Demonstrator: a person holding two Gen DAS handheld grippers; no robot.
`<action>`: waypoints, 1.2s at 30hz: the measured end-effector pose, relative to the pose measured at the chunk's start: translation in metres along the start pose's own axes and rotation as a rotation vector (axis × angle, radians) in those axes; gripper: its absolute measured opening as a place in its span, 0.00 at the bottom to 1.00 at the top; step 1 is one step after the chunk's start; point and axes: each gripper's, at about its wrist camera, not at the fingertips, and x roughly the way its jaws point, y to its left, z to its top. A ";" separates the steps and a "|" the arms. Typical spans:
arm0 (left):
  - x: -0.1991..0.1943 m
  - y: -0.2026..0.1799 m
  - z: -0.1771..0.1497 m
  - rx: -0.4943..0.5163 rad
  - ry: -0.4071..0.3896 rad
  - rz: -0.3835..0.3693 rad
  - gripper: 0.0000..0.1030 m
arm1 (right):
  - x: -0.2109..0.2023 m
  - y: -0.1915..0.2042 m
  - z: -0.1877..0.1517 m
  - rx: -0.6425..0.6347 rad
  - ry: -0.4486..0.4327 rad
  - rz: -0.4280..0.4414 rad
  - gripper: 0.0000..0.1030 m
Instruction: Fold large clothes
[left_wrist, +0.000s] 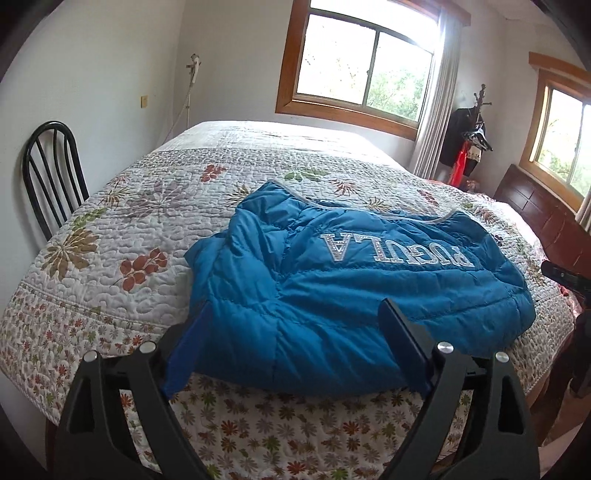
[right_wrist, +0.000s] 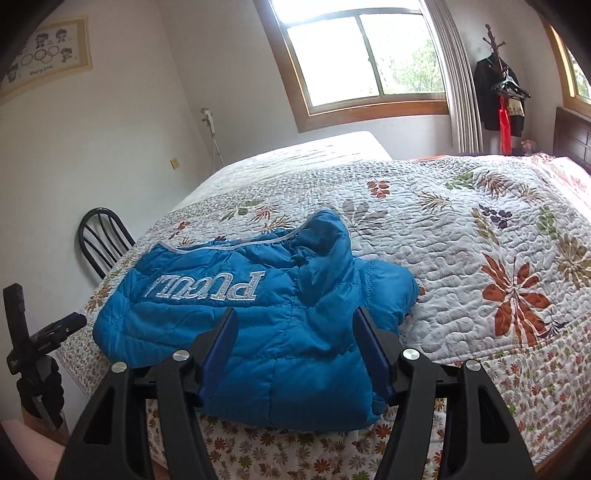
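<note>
- Bedroom, daylight from two windows; quilted floral bedspread (left_wrist: 155, 221) covers the bed; black chair (left_wrist: 51, 173) at 9 o'clock in the left wrist view; coat rack (right_wrist: 498, 96) with dark clothes at 1 o'clock in the right wrist view.
- Blue puffer jacket (left_wrist: 351, 291) lies near the bed's near edge, already doubled into a compact bundle; lettering faces up and reads upside down to you; hem trim at 12 o'clock.
- Your left gripper (left_wrist: 295, 347) is spread wide, nothing between the jaws; jacket sits beyond the tips, not touched.
- Your right gripper (right_wrist: 295, 354) is also released, jaws apart and empty; jacket framed between them but clear of the pads.
- Step in hand, by my reading: a fold just laid down, both claws off the cloth.
- Next move likely calls for a check of the bundle; a loose lump shows at 1 o'clock in the right wrist view; tuck it, or pinch the near edge on both sides and fold once more.
</note>
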 end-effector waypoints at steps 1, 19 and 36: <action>0.003 -0.003 0.000 0.002 0.005 -0.007 0.88 | 0.002 0.003 -0.001 -0.013 0.004 -0.018 0.62; 0.064 -0.006 -0.025 0.009 0.106 0.061 0.89 | 0.066 -0.023 -0.038 0.020 0.172 -0.132 0.60; 0.024 0.016 -0.030 -0.154 0.128 0.036 0.89 | 0.020 -0.029 -0.028 0.022 0.118 -0.139 0.60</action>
